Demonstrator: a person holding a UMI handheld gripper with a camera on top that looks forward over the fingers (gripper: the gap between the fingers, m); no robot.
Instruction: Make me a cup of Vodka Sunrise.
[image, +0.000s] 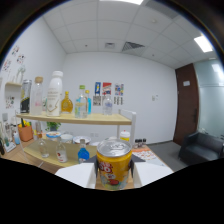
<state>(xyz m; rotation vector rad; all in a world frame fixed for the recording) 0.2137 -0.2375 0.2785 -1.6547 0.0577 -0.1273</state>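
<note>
The fingers are gripping the can (114, 165) between them, lifted clear, and it is risking slipping if the squeeze loosens.

A glossy metal can (114, 164) with a printed yellow skin and a dull silvery lid is seen. Behind it, pale matt wood is shown by the shelf (80, 119), on which clear and white plastic bottles (54, 93) are stood.

Gripper (114, 172), black body filling the foreground, two dark wedge-shaped fingers (94, 171) (clamped on the yellow can (114, 159))
</note>
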